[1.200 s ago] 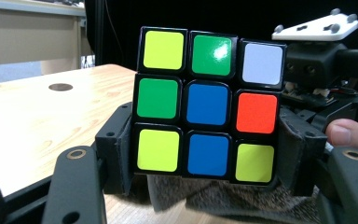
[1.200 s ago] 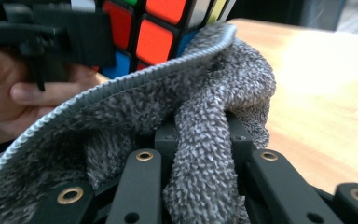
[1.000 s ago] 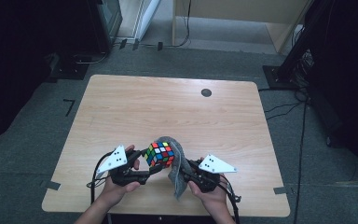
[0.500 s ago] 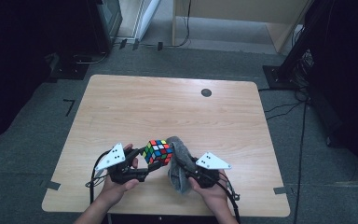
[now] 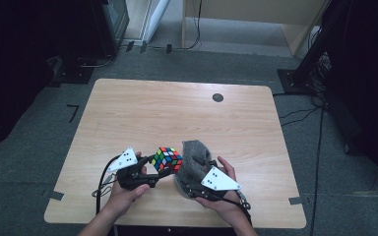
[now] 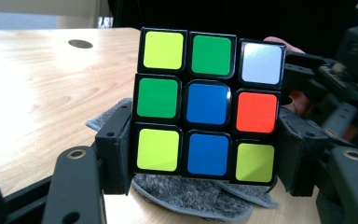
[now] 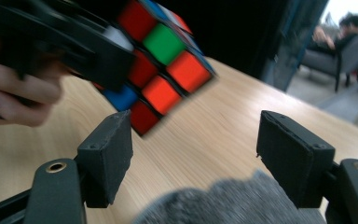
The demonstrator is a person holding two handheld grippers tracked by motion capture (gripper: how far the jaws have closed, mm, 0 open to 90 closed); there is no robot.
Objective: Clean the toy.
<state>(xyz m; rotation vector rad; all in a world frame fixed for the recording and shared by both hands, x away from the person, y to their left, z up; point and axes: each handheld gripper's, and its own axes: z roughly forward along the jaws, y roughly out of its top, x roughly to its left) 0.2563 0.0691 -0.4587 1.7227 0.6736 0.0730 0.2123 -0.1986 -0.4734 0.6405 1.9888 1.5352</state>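
A scrambled Rubik's cube [image 5: 167, 159] hangs just above the wooden table [image 5: 128, 113], with my left gripper [image 5: 150, 169] shut on it. In the left gripper view the cube [image 6: 207, 105] sits squarely between the black jaws, its sides pressed by the pads. A grey fluffy cloth [image 5: 194, 160] lies heaped on the table right beside the cube. My right gripper [image 5: 188, 183] is at the cloth's near edge. Its jaws have just been opening; in the right gripper view they [image 7: 196, 135] stand wide apart with nothing between them, the cloth [image 7: 223, 205] below and the cube [image 7: 163, 60] beyond.
A small black round mark [image 5: 218, 97] sits near the table's far edge. Bare wood stretches across the far half and both sides of the table. Dark stands and cables line the floor around it.
The right gripper's jaws have opened and let go of the grey cloth, which has dropped from beside the cube into a heap on the table. The left gripper still holds the cube.
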